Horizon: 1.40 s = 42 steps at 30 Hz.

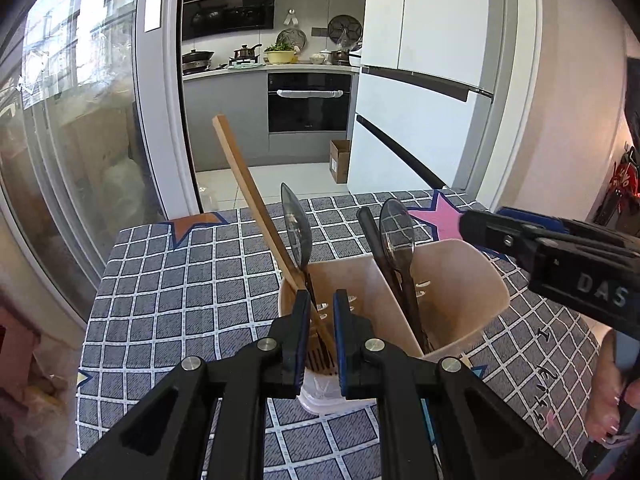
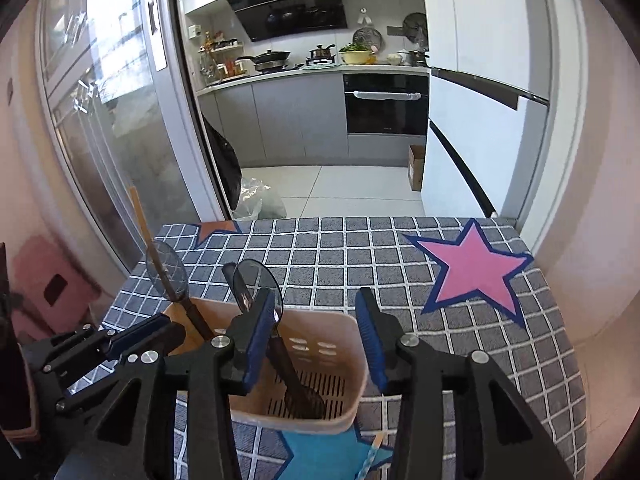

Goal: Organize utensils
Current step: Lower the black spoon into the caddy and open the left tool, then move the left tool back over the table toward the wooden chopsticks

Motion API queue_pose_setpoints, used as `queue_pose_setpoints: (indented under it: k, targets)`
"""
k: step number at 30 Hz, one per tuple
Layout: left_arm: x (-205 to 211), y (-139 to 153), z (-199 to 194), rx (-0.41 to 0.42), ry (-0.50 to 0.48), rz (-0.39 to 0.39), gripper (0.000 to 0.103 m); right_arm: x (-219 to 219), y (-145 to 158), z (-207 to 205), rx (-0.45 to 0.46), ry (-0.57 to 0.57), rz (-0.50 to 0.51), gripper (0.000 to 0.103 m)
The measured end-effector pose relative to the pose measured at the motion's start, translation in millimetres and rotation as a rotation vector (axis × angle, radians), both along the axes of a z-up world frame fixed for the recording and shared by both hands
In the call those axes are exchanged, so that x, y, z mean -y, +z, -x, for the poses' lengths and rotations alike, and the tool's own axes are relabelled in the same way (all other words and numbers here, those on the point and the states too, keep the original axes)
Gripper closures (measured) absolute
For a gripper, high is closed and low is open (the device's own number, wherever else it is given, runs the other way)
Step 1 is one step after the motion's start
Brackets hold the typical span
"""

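Note:
A beige two-part utensil holder (image 1: 452, 280) (image 2: 340, 332) stands on the checked tablecloth. Its left part holds wooden chopsticks (image 1: 244, 188) and a clear dark spoon (image 1: 295, 232). Its right part holds a second clear spoon (image 1: 396, 232) (image 2: 256, 284) and a black utensil (image 1: 370, 228). My left gripper (image 1: 322, 312) hovers over the left part, jaws slightly apart around the chopsticks without clamping them. My right gripper (image 2: 316, 312) is open and empty above the right part; it also shows in the left wrist view (image 1: 552, 248).
The table (image 2: 360, 256) has a grey grid cloth with a pink star (image 2: 476, 268), an orange star (image 1: 192, 224) and a blue star (image 2: 320, 452). A striped straw (image 2: 370, 456) lies near the front edge. The kitchen doorway and a fridge lie beyond.

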State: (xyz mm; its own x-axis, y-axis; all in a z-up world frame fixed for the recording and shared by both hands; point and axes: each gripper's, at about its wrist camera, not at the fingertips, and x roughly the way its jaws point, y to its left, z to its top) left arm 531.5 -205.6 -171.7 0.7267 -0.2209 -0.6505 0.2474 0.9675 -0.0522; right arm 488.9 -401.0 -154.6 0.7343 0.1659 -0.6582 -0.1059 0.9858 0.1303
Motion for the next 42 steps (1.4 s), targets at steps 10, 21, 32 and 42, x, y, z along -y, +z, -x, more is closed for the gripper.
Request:
queue_pose_setpoints:
  k: [10, 21, 32, 42]
  targets:
    - [-22.2, 8.2, 50.0, -0.041, 0.034, -0.006, 0.060, 19.3, -7.3, 63.6, -0.100, -0.031, -0.076, 0.040]
    - [-42.3, -39.4, 126.0, -0.202, 0.041, 0.004, 0.060, 35.6, -50.1, 152.5, -0.270, -0.089, -0.115, 0.031]
    - [-53.5, -74.6, 177.3, -0.278, 0.042, 0.043, 0.000, 23.9, -82.6, 221.0, -0.344, -0.079, -0.130, 0.023]
    - [-45.9, -95.2, 193.8, -0.346, 0.041, -0.002, 0.000, 11.1, -102.8, 247.4, -0.390, -0.053, -0.017, 0.011]
